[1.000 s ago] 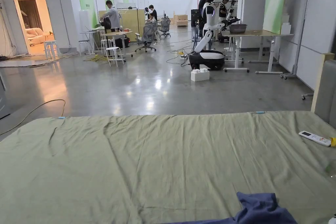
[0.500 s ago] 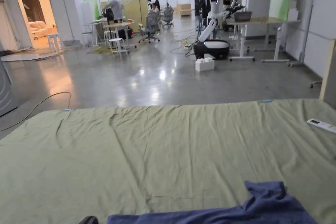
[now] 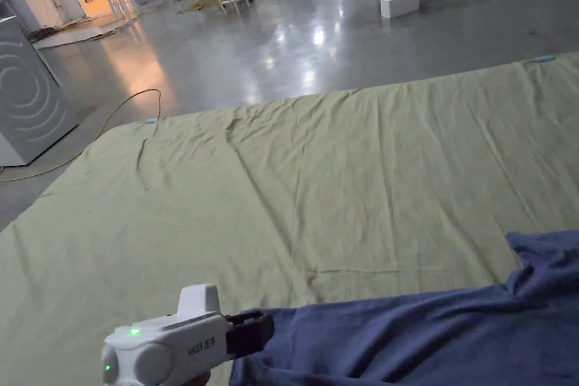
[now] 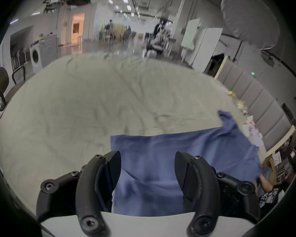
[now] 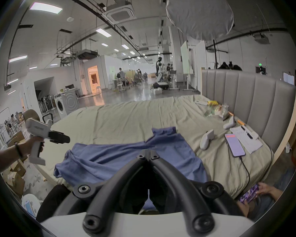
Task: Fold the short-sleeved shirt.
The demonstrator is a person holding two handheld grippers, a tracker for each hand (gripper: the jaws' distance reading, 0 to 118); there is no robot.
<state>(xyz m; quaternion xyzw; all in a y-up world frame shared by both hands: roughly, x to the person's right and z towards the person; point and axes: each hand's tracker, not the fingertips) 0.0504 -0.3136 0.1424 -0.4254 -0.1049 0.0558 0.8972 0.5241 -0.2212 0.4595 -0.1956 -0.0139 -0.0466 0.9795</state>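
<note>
Lay rumpled at near edge of olive-green bedsheet (image 3: 294,189): blue short-sleeved cotton shirt (image 5: 132,155). Hovered over shirt's left edge, jaws spread wide, gripping nothing: left gripper (image 4: 148,165). Held above shirt, jaws closed tip to tip, empty: right gripper (image 5: 148,155).
</note>
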